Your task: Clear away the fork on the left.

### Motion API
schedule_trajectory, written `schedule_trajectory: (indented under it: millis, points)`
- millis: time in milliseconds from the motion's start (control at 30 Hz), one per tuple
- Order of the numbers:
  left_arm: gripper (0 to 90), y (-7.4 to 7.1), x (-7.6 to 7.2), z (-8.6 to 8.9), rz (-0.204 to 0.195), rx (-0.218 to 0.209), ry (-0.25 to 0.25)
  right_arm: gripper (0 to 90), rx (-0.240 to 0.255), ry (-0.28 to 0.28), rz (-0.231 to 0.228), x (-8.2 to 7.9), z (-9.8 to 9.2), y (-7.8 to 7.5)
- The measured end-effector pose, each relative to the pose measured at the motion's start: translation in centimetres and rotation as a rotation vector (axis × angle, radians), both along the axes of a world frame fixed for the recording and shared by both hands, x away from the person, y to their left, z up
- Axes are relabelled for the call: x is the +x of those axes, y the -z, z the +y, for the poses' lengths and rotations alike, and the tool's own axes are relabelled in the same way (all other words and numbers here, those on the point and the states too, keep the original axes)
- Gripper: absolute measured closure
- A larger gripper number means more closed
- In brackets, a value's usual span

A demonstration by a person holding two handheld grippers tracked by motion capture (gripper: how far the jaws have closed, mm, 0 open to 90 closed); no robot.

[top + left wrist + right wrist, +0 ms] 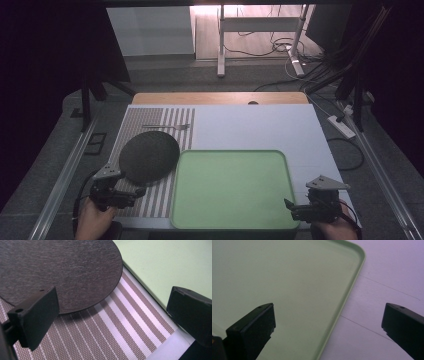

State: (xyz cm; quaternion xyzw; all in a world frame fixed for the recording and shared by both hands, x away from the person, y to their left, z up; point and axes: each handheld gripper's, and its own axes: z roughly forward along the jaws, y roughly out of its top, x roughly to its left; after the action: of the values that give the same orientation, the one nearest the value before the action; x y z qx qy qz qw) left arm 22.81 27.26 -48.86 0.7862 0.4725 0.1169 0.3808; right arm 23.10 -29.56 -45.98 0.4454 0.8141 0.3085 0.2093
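Note:
A dark round plate (pixel 149 156) lies on a striped placemat (pixel 155 125) at the table's left, and a metal fork (pixel 167 127) rests on the mat behind it. A pale green tray (pixel 230 187) sits to the mat's right, bare. My left gripper (pixel 136 192) hovers open at the plate's near edge; in the left gripper view the plate (pixel 62 270) lies just past the left jaw, over the striped placemat (pixel 105 330). My right gripper (pixel 290 206) is open at the tray's near right corner, its jaws straddling the tray rim (pixel 348 300).
The white tabletop (pixel 260 125) stretches behind the tray, with a wooden strip (pixel 220 98) along its far edge. Beyond stand a desk frame (pixel 260 35) and floor cables (pixel 320 75). A power strip (pixel 341 126) lies right of the table.

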Motion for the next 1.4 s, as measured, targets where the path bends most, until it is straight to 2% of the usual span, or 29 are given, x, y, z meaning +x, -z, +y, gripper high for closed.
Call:
schedule_trajectory:
  millis: [267, 400, 633, 833, 967, 1133, 1233, 1400]
  points:
    - [0.0, 0.2, 1.1, 0.1, 0.013, -0.007, 0.000, 0.0, -0.002, 0.001, 0.002, 0.0, 0.0, 0.0]
    - [0.0, 0.3, 1.6, -0.2, -0.001, 0.012, 0.002, 0.0, -0.004, 0.000, 0.004, 0.0, 0.0, 0.0]
    - [0.0, 0.8, 2.9, -0.8, 0.012, 0.022, 0.035, 0.0, -0.006, -0.002, 0.006, 0.1, 0.1, 0.1]
    - [0.0, 1.0, 4.1, -1.1, 0.020, 0.044, 0.048, 0.0, -0.008, -0.002, 0.007, 0.1, 0.1, 0.1]
    - [0.0, 1.0, 4.8, -1.5, 0.020, 0.087, 0.060, 0.0, -0.009, -0.003, 0.007, 0.1, 0.1, 0.1]
    - [0.0, 1.0, 5.8, -1.8, 0.031, 0.095, 0.059, 0.0, -0.012, -0.004, 0.010, 0.1, 0.1, 0.1]
    - [0.0, 0.9, 6.5, -1.9, 0.034, 0.087, 0.050, 0.0, -0.011, -0.004, 0.011, 0.1, 0.1, 0.1]
    - [0.0, 0.9, 8.0, -1.8, 0.059, 0.037, 0.037, 0.0, -0.012, -0.005, 0.014, 0.1, 0.1, 0.1]
